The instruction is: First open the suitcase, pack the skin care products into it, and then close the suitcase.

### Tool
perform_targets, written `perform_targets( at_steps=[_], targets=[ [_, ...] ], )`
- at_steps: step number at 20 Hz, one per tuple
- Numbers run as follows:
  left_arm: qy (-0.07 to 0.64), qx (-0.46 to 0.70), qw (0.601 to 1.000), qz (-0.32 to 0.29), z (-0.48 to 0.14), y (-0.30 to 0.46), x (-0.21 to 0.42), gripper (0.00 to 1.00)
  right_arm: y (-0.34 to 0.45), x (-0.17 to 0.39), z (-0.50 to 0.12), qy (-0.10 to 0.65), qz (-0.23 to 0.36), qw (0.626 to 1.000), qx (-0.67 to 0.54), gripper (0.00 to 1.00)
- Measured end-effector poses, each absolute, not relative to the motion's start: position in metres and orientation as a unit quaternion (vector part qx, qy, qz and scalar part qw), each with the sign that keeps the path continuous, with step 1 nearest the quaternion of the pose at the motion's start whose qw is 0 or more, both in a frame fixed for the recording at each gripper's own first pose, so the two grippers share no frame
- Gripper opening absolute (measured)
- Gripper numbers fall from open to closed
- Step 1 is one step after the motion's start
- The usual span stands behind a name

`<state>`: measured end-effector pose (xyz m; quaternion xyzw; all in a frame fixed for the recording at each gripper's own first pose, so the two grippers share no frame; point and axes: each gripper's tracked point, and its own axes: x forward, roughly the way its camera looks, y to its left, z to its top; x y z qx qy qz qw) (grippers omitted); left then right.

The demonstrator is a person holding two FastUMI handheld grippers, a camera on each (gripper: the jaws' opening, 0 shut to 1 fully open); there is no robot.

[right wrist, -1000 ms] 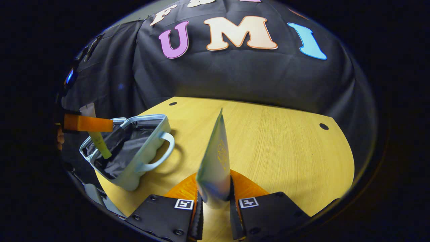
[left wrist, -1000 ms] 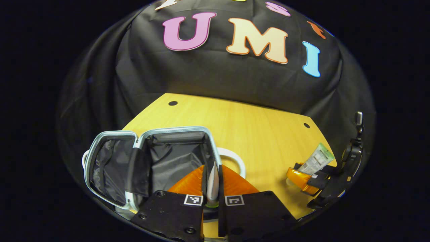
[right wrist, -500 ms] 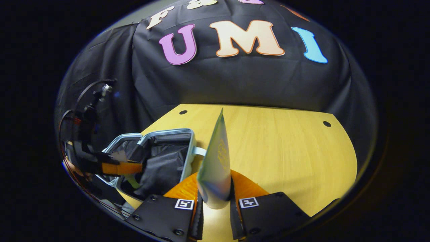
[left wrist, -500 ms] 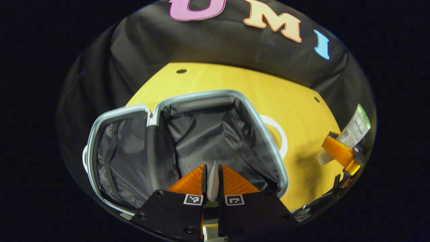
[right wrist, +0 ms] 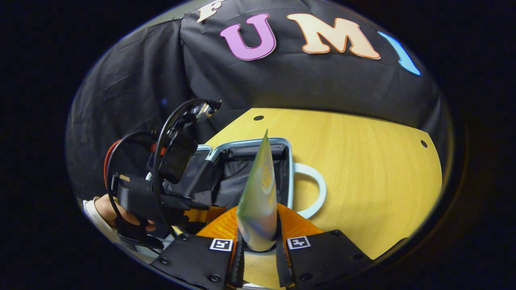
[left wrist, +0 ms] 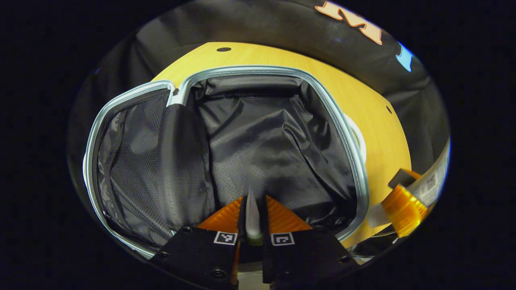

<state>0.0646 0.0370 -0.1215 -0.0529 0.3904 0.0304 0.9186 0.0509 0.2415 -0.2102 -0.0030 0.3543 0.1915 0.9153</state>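
pale-blue-rimmed suitcase (left wrist: 350, 157) lying open on wooden tabletop (left wrist: 375, 117), black lining bare, handle at 3 o'clock. left tool (left wrist: 253, 219) low over lining, clamped on thin tube (left wrist: 252, 213) seen edge-on. right tool (right wrist: 258, 237) near suitcase rim at 6 o'clock, pinching green tube (right wrist: 260, 201); its print too small to read. bare tabletop from 12 to 3 o'clock.

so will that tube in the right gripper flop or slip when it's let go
The tube stands straight from the right gripper, so probably fairly stiff. Its glossy skin may be slippery. The suitcase lining looks soft, so it likely lands gently.
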Motion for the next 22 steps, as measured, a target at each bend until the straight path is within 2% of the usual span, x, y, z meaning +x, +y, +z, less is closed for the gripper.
perform_targets(
  at_steps=[1, 2, 3, 5, 6, 11, 12, 14, 15, 17, 18, 22],
  targets=[
    [0.388, -0.060, 0.919, 0.035, -0.118, 0.039, 0.063, 0.20, 0.247, 0.049, -0.217, 0.363, 0.197, 0.911, -0.006, 0.34],
    [0.384, -0.070, 0.920, 0.036, -0.113, 0.040, 0.061, 0.34, 0.252, 0.045, -0.223, 0.373, 0.203, 0.905, -0.011, 0.31],
    [0.380, -0.080, 0.921, 0.035, -0.106, 0.040, 0.057, 0.47, 0.255, 0.042, -0.230, 0.385, 0.207, 0.899, -0.017, 0.34],
    [0.362, -0.096, 0.927, 0.030, -0.091, 0.042, 0.049, 0.74, 0.257, 0.044, -0.243, 0.397, 0.210, 0.893, -0.027, 0.34],
    [0.353, -0.099, 0.930, 0.030, -0.083, 0.045, 0.044, 0.84, 0.258, 0.042, -0.248, 0.402, 0.212, 0.890, -0.027, 0.34],
    [0.317, -0.130, 0.939, 0.025, -0.045, 0.055, 0.022, 0.99, 0.259, 0.041, -0.265, 0.424, 0.210, 0.881, -0.028, 0.32],
    [0.309, -0.146, 0.940, 0.023, -0.038, 0.055, 0.019, 0.95, 0.260, 0.040, -0.270, 0.428, 0.210, 0.878, -0.031, 0.36],
    [0.295, -0.162, 0.941, 0.026, -0.030, 0.064, 0.012, 0.95, 0.262, 0.041, -0.273, 0.427, 0.211, 0.879, -0.030, 0.38],
    [0.291, -0.165, 0.942, 0.029, -0.027, 0.071, 0.008, 0.94, 0.261, 0.042, -0.275, 0.431, 0.209, 0.877, -0.029, 0.34],
    [0.283, -0.173, 0.943, 0.036, -0.020, 0.088, -0.002, 0.95, 0.263, 0.047, -0.273, 0.424, 0.205, 0.882, -0.026, 0.39],
    [0.277, -0.174, 0.944, 0.043, -0.017, 0.099, -0.007, 0.95, 0.265, 0.049, -0.271, 0.419, 0.207, 0.884, -0.021, 0.37],
    [0.239, -0.179, 0.952, 0.074, 0.000, 0.159, -0.022, 0.95, 0.264, 0.055, -0.256, 0.400, 0.196, 0.895, 0.008, 0.83]
  ],
)
